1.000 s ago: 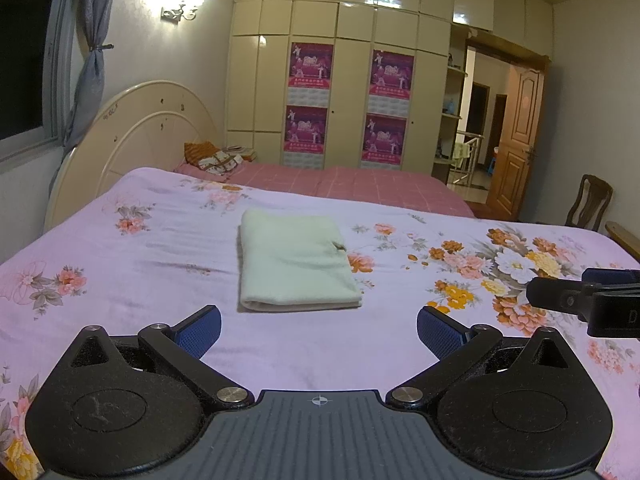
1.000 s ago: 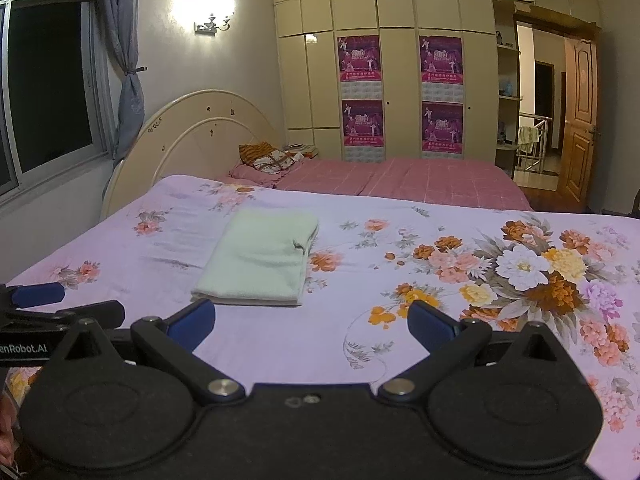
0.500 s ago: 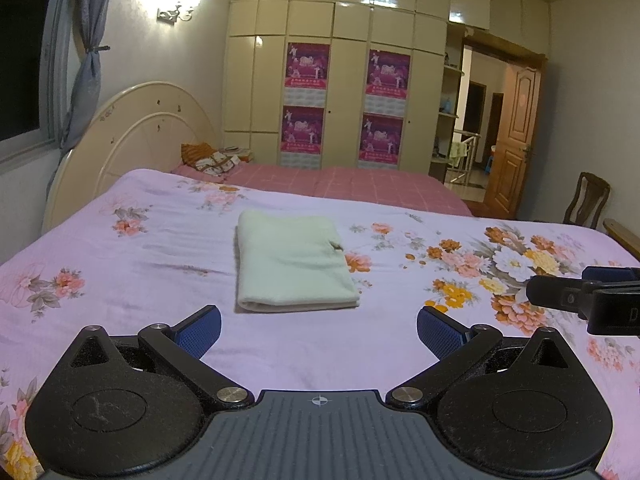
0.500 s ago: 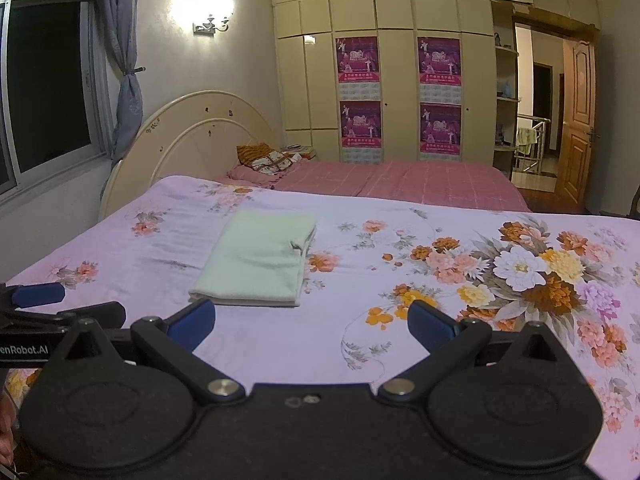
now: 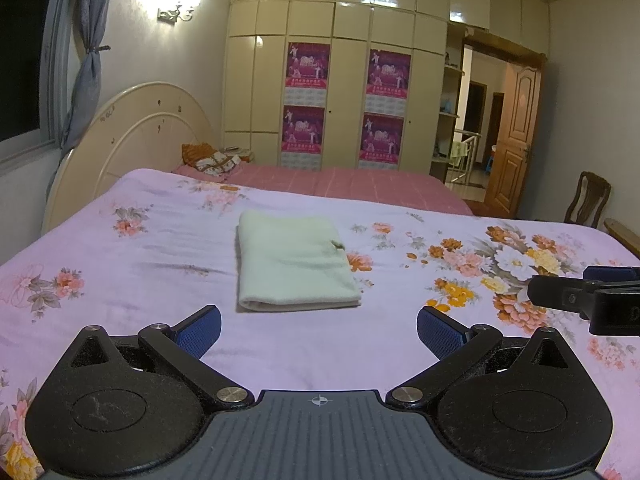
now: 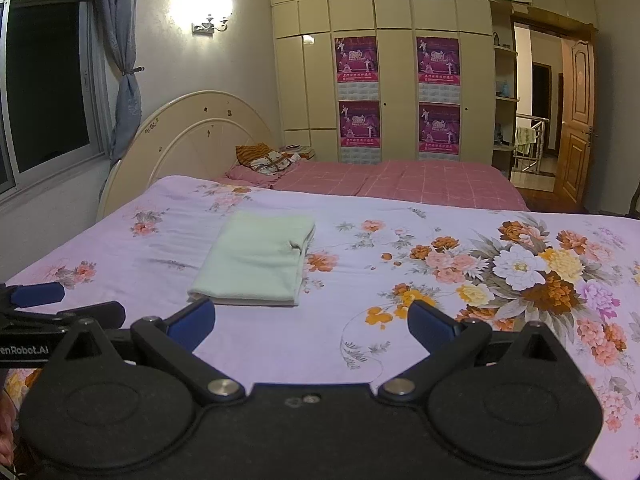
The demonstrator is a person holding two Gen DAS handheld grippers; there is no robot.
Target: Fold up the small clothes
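A pale green cloth (image 5: 294, 266) lies folded into a neat rectangle on the floral lilac bedspread (image 5: 120, 280); it also shows in the right wrist view (image 6: 256, 264). My left gripper (image 5: 319, 330) is open and empty, hovering above the bed just short of the cloth's near edge. My right gripper (image 6: 310, 322) is open and empty too, to the right of the cloth and nearer than it. Each gripper shows at the edge of the other's view: the right one (image 5: 588, 296) and the left one (image 6: 52, 308).
The bedspread (image 6: 440, 320) spreads wide to the right. A pink checked sheet (image 5: 360, 188) and a pillow (image 5: 212, 162) lie beyond, by the cream headboard (image 5: 132, 140). A wooden chair (image 5: 588, 200) and an open door (image 5: 516, 140) are at the right.
Both grippers have drifted slightly; the cloth sits a touch lower in both views. Nothing was grasped or released.
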